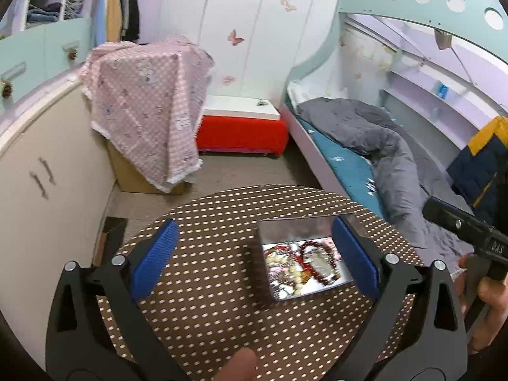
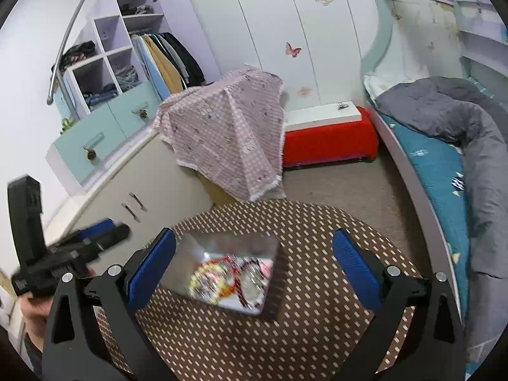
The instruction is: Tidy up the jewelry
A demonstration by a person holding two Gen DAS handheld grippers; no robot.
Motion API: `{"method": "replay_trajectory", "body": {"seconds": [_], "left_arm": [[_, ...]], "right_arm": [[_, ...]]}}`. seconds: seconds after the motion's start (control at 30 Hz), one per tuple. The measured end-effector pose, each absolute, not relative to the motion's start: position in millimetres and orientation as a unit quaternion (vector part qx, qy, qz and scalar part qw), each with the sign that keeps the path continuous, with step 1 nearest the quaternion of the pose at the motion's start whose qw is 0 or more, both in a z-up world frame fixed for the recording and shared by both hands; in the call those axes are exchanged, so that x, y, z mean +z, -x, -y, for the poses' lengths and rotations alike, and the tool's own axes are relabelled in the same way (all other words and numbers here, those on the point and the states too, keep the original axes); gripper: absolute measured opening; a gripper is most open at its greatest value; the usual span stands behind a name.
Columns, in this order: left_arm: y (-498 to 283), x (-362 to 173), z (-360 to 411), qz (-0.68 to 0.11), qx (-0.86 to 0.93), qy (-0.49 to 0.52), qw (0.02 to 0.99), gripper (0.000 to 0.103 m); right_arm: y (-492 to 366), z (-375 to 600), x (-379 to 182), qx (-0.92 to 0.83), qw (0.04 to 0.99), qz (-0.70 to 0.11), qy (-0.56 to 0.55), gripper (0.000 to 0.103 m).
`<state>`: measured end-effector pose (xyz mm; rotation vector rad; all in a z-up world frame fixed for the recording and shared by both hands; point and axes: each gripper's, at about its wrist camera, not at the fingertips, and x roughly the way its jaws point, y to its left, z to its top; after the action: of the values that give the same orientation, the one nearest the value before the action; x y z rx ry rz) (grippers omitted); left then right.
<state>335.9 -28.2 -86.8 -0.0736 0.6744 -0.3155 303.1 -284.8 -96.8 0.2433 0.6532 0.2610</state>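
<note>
Shiny rectangular metal tin (image 1: 304, 254) of beaded jewelry (image 1: 301, 262) on brown dotted round table (image 1: 206, 317); left gripper (image 1: 254, 254) and right gripper (image 2: 254, 263) both spread wide, grasping nothing.

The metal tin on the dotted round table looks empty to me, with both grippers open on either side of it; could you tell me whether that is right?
Not quite: the metal tin is not empty. The left wrist view shows it holding a jumble of beaded jewelry, red and pale strands. The rest stands: it sits on the dotted round table, and the left gripper and right gripper are both open.
</note>
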Motion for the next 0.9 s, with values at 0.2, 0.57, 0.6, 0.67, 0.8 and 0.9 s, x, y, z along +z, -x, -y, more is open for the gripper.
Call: {"method": "replay_trajectory", "body": {"seconds": [0.2, 0.57, 0.6, 0.67, 0.8, 0.9], "left_arm": [[-307.2, -98.6, 22.0, -0.316, -0.124, 0.016, 0.94, 0.097], [-252.6, -106.3, 31.8, -0.293, -0.089, -0.005, 0.952, 0.097], [-246.7, -104.6, 33.0, -0.289, -0.086, -0.005, 0.954, 0.097], [-230.4, -98.3, 32.9, -0.279, -0.08, -0.006, 0.957, 0.097], [-198.6, -82.6, 32.7, -0.253, -0.074, -0.01, 0.965, 0.097], [-179.9, -72.4, 29.9, -0.237, -0.068, -0.012, 0.969, 0.097]], "right_arm": [[-273.8, 281.7, -122.2, 0.105, 0.926, -0.355, -0.078, 0.095], [-232.7, 267.1, -137.9, 0.049, 0.937, -0.341, -0.055, 0.095], [-229.1, 264.6, -136.7, 0.045, 0.939, -0.336, -0.052, 0.095], [-220.4, 256.8, -131.4, 0.044, 0.943, -0.328, -0.045, 0.095], [-204.2, 242.7, -117.3, 0.039, 0.951, -0.305, -0.039, 0.095], [-185.8, 231.4, -100.1, 0.036, 0.959, -0.279, -0.034, 0.095]]}}
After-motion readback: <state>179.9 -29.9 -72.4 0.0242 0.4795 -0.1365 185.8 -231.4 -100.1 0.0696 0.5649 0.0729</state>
